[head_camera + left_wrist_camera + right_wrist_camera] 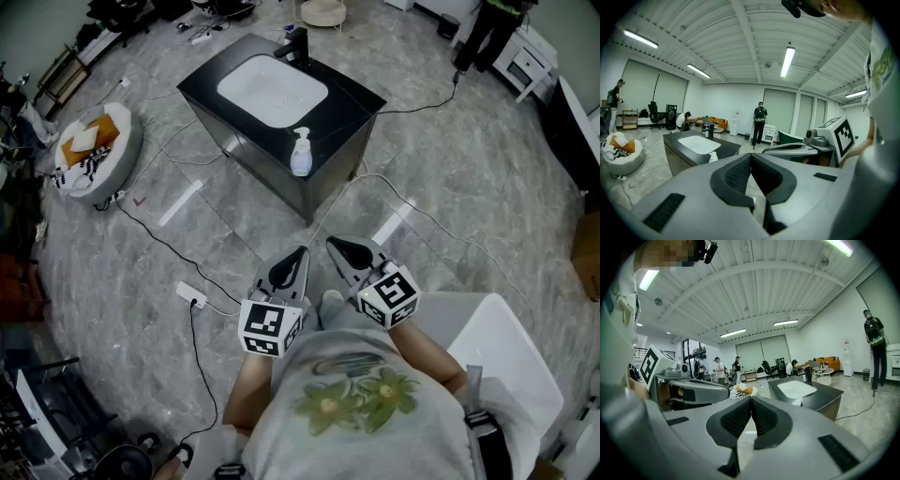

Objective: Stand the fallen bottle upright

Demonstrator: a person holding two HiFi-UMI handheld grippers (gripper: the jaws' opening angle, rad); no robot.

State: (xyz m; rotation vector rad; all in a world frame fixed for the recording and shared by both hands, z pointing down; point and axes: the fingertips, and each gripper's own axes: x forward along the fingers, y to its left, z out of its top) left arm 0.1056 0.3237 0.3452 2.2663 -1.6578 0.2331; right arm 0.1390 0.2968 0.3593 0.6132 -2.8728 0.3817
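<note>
Bottle (300, 154) upright on black counter (349, 96)

The floor (450, 178) looks like grey marble-pattern tile with a soft sheen. The sink cabinet (352, 103) is matt black, its basin (272, 91) smooth glossy white. The pump bottle (300, 153) is pale plastic. The left gripper (751, 157) and right gripper (751, 399) are smooth matt grey plastic, with black, finely dimpled, rubbery-looking pads (736, 176).

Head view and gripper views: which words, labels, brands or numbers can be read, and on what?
No readable text anywhere.
Left marker cube, right marker cube: black-and-white squares, no letters.
Pump bottle: label, if any, too small to read.
</note>
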